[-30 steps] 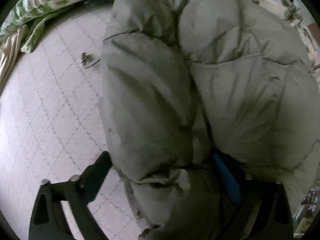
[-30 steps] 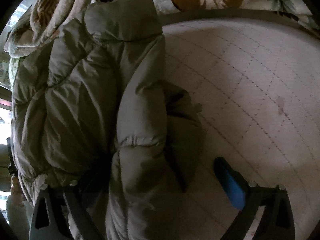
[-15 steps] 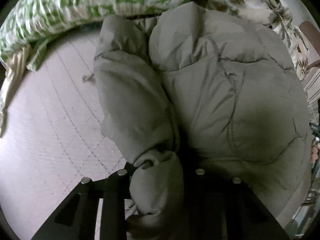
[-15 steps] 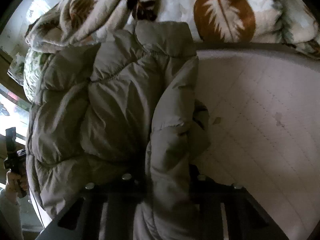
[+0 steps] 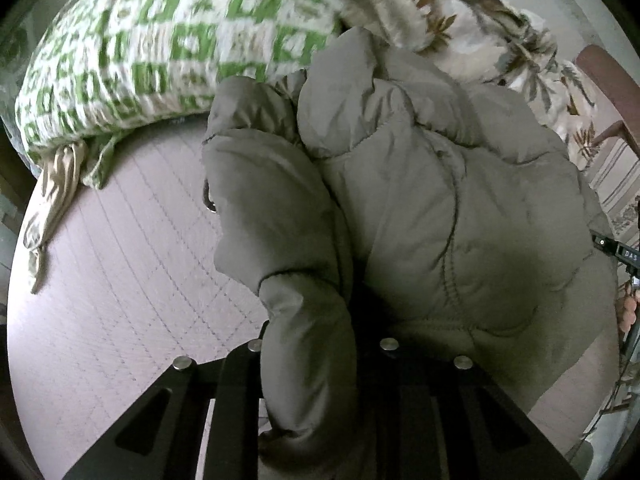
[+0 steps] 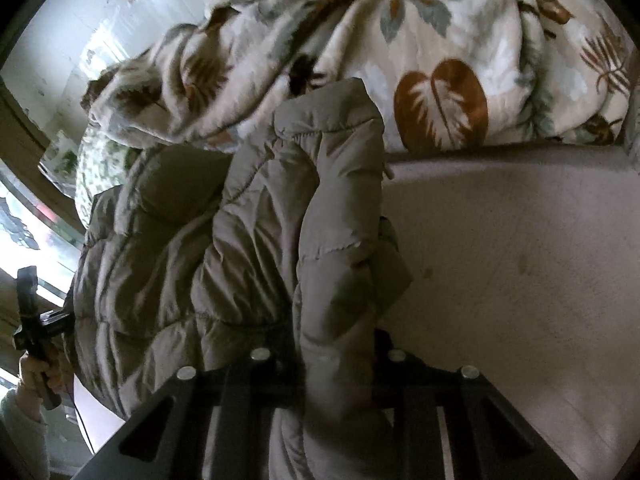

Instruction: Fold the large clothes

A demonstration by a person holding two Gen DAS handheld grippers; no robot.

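Note:
A grey-olive puffer jacket [image 5: 440,208] lies bunched on a pale quilted bed surface [image 5: 120,280]. My left gripper [image 5: 316,360] is shut on a fold of the jacket's edge, and the fabric hangs over its jaws. My right gripper [image 6: 324,364] is shut on the jacket's other side [image 6: 332,280], with the padded edge rising between its jaws. The jacket's bulk [image 6: 180,264] spreads to the left in the right wrist view. Both sets of fingertips are hidden by fabric.
A green-and-white patterned pillow [image 5: 160,48] lies at the bed's far left. A leaf-print quilt [image 6: 440,72] is heaped behind the jacket. The person's hand with the left gripper handle [image 6: 36,340] shows at the left edge. The bed surface [image 6: 520,280] stretches right.
Both grippers closed on the jacket's edges and lifted them, raising the view; the blue finger pads seen earlier are now hidden in fabric. The jacket has drawn together.

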